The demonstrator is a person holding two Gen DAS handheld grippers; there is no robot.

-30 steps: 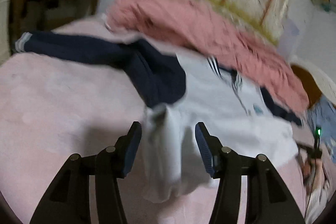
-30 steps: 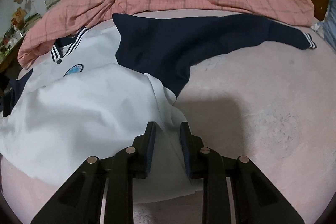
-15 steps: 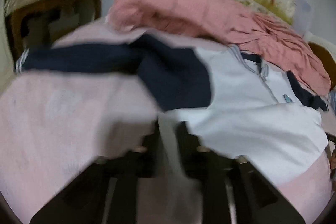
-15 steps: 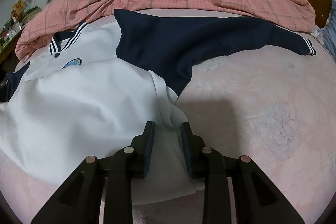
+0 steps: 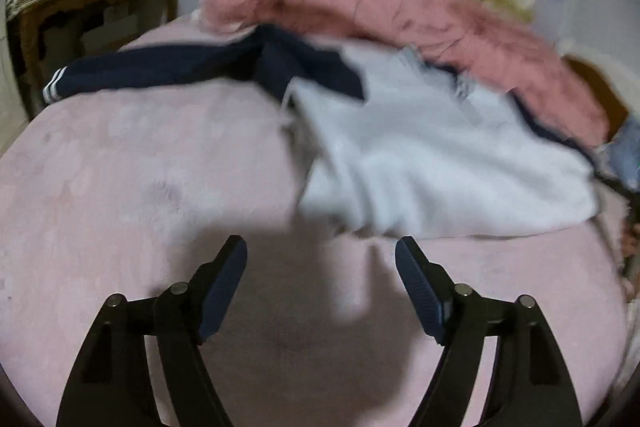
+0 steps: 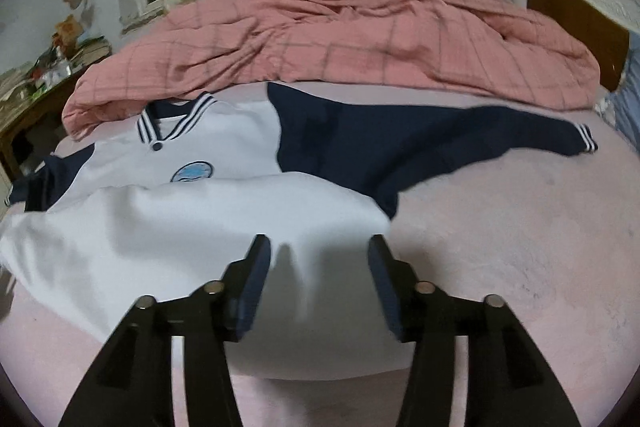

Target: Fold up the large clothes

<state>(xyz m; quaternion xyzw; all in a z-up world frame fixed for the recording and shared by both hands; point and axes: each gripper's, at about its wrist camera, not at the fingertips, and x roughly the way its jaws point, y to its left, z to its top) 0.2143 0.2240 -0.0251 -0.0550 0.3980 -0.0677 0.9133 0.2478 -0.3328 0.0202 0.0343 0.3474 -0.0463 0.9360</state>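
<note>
Now both grippers are spread wide, holding nothing. Left gripper (image 5: 320,259) hangs over bare pink bedsheet (image 5: 120,187), with the jacket (image 5: 420,155) lying at 1 o'clock from it, apart from the fingers; that view is blurred. Right gripper (image 6: 318,255) sits over the jacket's (image 6: 192,227) white hem. Navy sleeve (image 6: 440,143) stretches toward 2 o'clock. Pink checked quilt (image 6: 360,39) is bunched at 12 o'clock, touching the collar.
</note>
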